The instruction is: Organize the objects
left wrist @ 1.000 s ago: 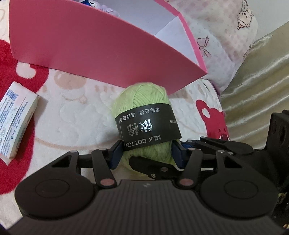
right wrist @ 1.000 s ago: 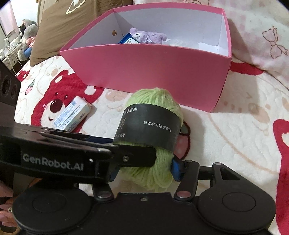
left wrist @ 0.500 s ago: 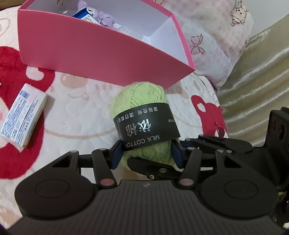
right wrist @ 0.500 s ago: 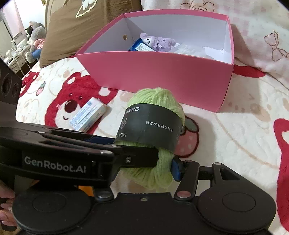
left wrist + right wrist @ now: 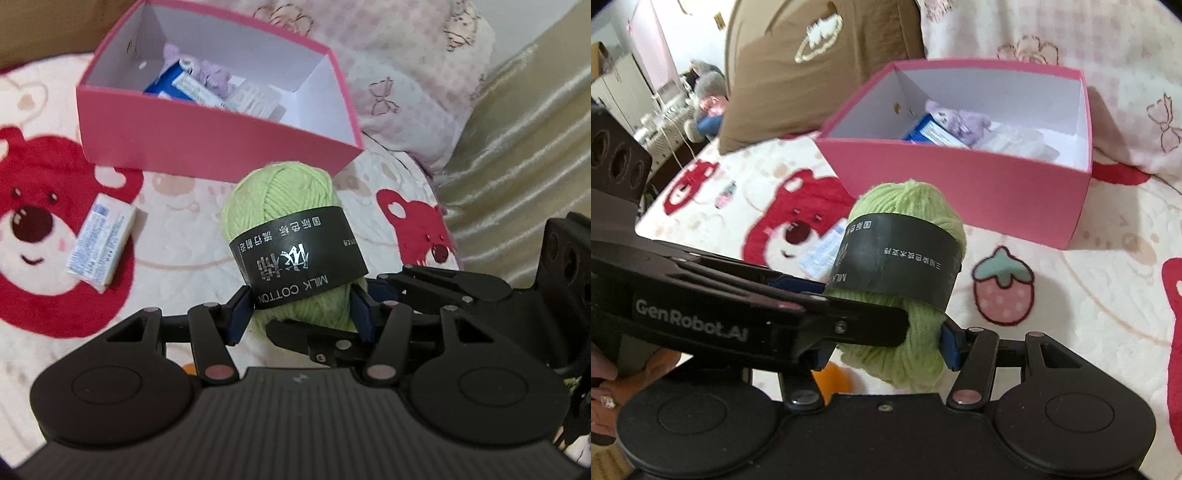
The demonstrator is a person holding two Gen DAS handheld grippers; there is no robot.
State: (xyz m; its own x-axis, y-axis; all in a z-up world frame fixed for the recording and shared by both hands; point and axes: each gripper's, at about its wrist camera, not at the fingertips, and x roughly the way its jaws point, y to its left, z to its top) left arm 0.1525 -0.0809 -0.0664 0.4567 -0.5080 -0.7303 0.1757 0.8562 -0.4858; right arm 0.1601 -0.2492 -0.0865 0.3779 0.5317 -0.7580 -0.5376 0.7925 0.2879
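A light green yarn ball (image 5: 284, 203) with a black "MILK COTTON" band hangs above the bear-print blanket, gripped from both sides. My left gripper (image 5: 300, 311) is shut on its lower end, blue pads pressing the wool. My right gripper (image 5: 886, 347) is shut on the same yarn ball (image 5: 908, 210); its left pad is hidden behind the left gripper's black finger (image 5: 864, 325). Beyond the yarn stands an open pink box (image 5: 207, 140), also seen as the pink box (image 5: 960, 184) in the right wrist view, holding a purple plush toy (image 5: 964, 123), a blue carton and white packets.
A small white and blue carton (image 5: 101, 243) lies on the blanket left of the yarn. A brown pillow (image 5: 812, 55) and a pink patterned pillow (image 5: 424, 74) stand behind the box. Beige fabric (image 5: 517, 147) borders the bed. A person's hand (image 5: 602, 387) holds the left gripper.
Both grippers have risen together with the yarn ball held between them. The box and the small carton now sit lower and farther off, and the box's inside shows.
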